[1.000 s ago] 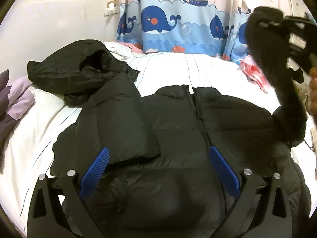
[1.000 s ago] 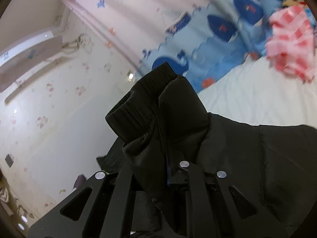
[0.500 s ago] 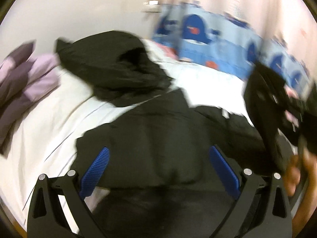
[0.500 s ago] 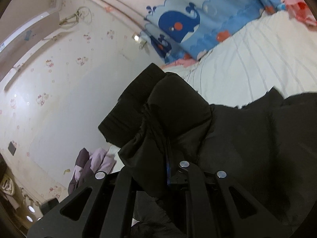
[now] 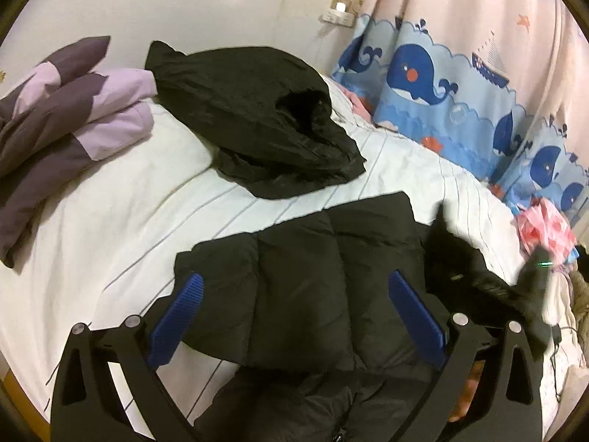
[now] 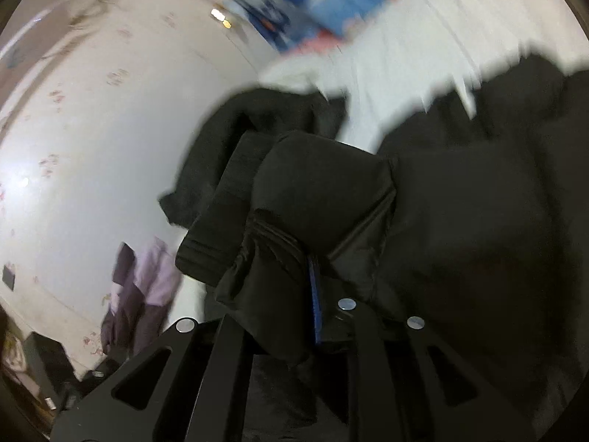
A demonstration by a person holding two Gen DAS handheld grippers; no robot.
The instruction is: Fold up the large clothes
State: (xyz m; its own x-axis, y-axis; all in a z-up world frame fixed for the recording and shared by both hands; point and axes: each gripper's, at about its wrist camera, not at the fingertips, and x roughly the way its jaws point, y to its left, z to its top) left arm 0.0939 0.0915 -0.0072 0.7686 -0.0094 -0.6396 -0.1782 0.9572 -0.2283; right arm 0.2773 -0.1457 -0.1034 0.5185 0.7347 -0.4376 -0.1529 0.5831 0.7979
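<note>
A black puffer jacket [image 5: 313, 287] lies spread on the white bed [image 5: 110, 213], one sleeve folded across its body. My left gripper [image 5: 294, 302] is open and empty just above the jacket, its blue pads [image 5: 176, 313] wide apart. My right gripper [image 6: 313, 287] is shut on the jacket's other black sleeve cuff [image 6: 294, 206], carrying it low over the jacket body [image 6: 478, 221]. In the left wrist view the right gripper [image 5: 533, 294] shows blurred at the jacket's right side.
A second black jacket [image 5: 257, 118] lies crumpled at the back of the bed. A purple and lilac garment [image 5: 62, 110] is stacked at the left. A pink checked cloth [image 5: 545, 228] lies at the right by the whale curtain [image 5: 441, 84].
My right gripper has swung the held sleeve down from high at the right toward the jacket. My left gripper has shifted and turned leftward, still open.
</note>
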